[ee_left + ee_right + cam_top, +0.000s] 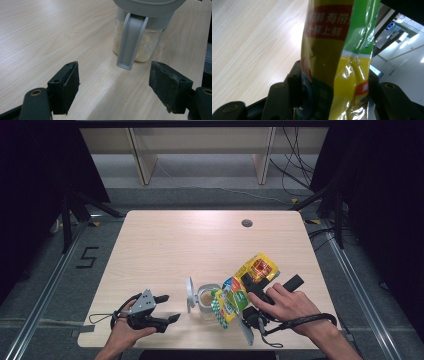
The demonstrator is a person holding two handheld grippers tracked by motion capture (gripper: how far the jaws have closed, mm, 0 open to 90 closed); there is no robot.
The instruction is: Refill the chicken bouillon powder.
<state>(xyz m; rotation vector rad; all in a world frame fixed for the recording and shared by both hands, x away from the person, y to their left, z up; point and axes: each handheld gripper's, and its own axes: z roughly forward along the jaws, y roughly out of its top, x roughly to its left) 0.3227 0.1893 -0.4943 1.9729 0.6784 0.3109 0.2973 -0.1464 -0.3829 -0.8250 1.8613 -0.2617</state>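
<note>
Near the front edge of the bench (165, 240), a little right of its middle, the right gripper (245, 292) pinches a yellow and green pouch (240, 290) between its 2 jaws; the pouch is tilted, its lower end hanging just over the mouth of a small clear jar (207, 301) and its upper end, with a red and orange panel, pointing toward the right edge. In the right gripper view the pouch (332, 62) rises between the 2 black jaws, crinkled and glossy, with a red band of white characters across its upper part, and both jaws press against its sides. The jar stands upright close to the front edge, with tan powder inside and its grey hinged lid (190, 294) flipped open and standing up on the jar's left side. The left gripper (165, 309) rests near the front left corner, held in the person's left hand (125, 332), its jaws spread apart with nothing between them and pointing toward the jar. In the left gripper view the jar (140, 47) stands just beyond the open jaws, apart from them, with the lid's grey tab (130, 42) hanging down over its front.
</note>
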